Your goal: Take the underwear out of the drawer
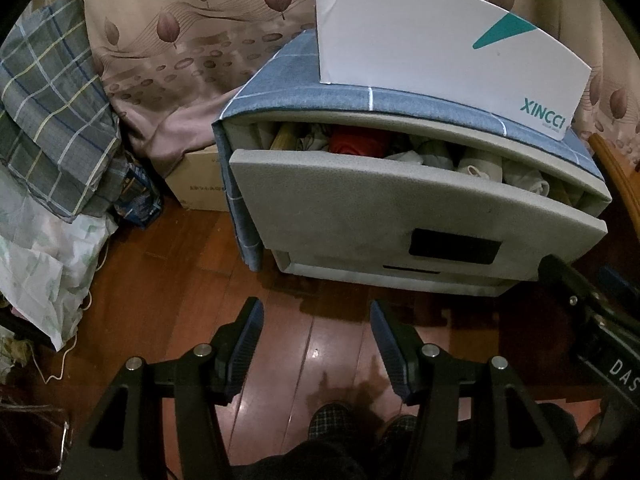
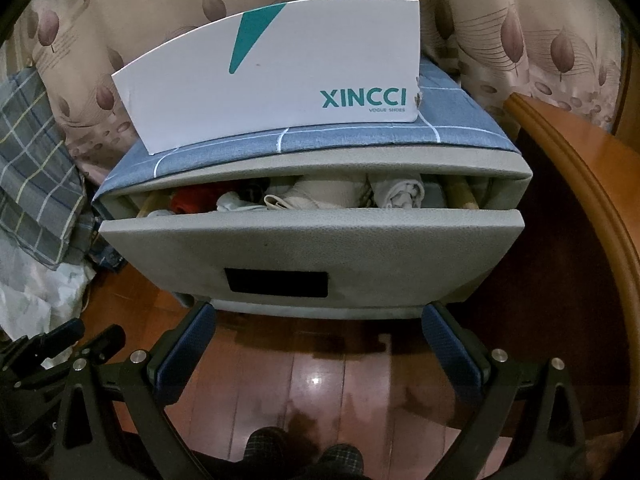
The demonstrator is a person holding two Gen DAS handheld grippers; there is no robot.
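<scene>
Right wrist: underwear (image 2: 320, 196) in drawer (image 2: 312, 248), beyond empty fingers (image 2: 188, 344).

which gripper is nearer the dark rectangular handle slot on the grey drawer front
Right. The right gripper hangs open just below and in front of the dark rectangular handle slot. The left gripper, also open, sits further back over the wooden floor, left of the slot.

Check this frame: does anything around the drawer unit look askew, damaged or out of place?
Mostly tidy. The drawer stands part open, its rolled clothes crammed to the rim. The white shoe box on top has a torn lower right corner. Both grippers are open and empty.
</scene>
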